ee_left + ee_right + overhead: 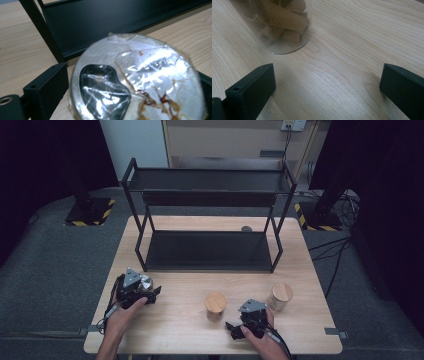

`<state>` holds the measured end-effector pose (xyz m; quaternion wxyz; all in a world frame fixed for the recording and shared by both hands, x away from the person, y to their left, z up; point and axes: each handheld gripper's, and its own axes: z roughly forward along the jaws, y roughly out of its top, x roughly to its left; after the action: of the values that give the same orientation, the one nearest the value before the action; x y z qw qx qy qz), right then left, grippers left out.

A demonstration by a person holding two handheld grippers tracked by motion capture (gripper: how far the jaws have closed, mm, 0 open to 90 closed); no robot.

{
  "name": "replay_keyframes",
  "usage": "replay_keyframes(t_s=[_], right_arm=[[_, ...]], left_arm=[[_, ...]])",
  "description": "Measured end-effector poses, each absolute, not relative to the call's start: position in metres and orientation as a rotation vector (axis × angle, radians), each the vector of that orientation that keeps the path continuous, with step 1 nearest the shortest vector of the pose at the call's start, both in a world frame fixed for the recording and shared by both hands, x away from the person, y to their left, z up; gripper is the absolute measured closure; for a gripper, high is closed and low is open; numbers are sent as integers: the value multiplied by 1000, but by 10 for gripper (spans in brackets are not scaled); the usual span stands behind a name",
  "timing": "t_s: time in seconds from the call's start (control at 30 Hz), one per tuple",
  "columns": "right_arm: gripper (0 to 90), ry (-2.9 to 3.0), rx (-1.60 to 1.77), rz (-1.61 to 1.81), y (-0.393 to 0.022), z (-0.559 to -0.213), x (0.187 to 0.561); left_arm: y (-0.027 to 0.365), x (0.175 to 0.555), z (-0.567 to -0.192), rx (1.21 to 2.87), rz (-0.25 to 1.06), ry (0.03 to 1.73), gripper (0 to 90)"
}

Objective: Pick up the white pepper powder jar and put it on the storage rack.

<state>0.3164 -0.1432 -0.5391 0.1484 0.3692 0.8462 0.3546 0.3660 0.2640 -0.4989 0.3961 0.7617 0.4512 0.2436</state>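
Left gripper [145, 295] straddles a silver-lidded jar [135, 80] at the table's [175, 325] front-left, 1 jaw on each side, lid wrapped in clear film with brown smears; can't tell whether the pads press on it. Jar sits just in front of the black rack [207, 250], near its front-left leg. Right gripper [234, 330], jaws wide apart and holding nothing, rests on the wood at front-right. 1 glass jar [284, 25] of brown rolls stands just ahead of it, not between the jaws. 2 wooden-lidded jars flank that gripper.

Overhead table [190, 325]; two close gripper views
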Motion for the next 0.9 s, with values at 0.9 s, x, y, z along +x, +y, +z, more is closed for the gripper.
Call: replay_keyframes(t_s=[0.9], right_arm=[[4, 2433, 1061, 1019, -143, -539, 316]], left_arm=[[262, 354, -516, 1913, 636, 1124, 299]])
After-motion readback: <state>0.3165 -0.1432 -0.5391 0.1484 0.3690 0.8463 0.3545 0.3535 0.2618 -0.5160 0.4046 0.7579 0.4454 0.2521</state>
